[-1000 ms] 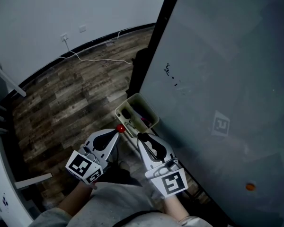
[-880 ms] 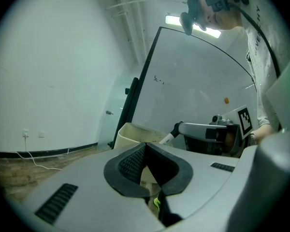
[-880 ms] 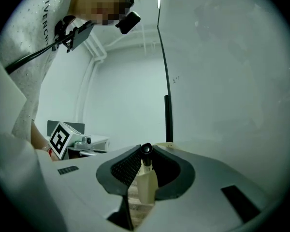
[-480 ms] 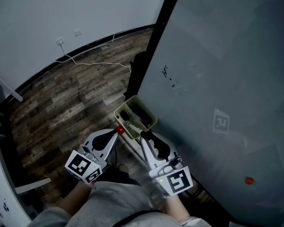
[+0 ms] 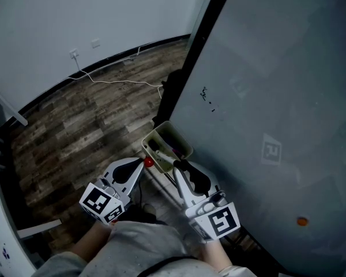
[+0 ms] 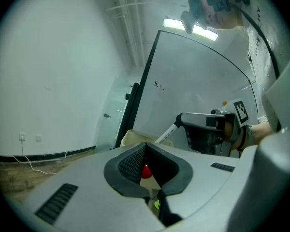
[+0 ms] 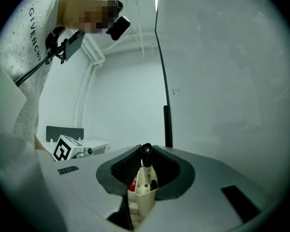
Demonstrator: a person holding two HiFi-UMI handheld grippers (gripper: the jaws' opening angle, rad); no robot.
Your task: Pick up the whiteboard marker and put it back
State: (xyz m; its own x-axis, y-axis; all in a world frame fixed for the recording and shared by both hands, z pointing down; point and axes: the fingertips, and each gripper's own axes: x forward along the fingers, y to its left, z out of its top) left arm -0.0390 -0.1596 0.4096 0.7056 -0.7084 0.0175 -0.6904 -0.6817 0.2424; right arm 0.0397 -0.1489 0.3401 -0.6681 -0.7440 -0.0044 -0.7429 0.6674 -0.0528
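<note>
Looking steeply down past two hand-held claws at the foot of a whiteboard (image 5: 277,97). Right claw (image 5: 177,167) clenched on the whiteboard marker (image 7: 144,175), white barrel gripped between the pads, black end foremost. Long axis in line with the claw, aimed ahead and, seen from the left claw's side, slanting down toward a cream tray (image 5: 155,133) fixed low on the board. Tray just beyond the marker's tip, open side up, already holding other dark pens. Judged nearest for the drop: the right hand, with only a short reach forward and down remaining. Left claw (image 5: 143,165) clenched too, apparently pinching a small red thing (image 5: 148,162) at its tip, just beside the tray's near corner. No table anywhere; below, dark wood-plank floor (image 5: 86,126). Beyond, a plain white wall (image 5: 57,16) with a socket (image 5: 74,54) and a white cable (image 5: 127,81) trailing across the planks. Dim, greyish light throughout.
</note>
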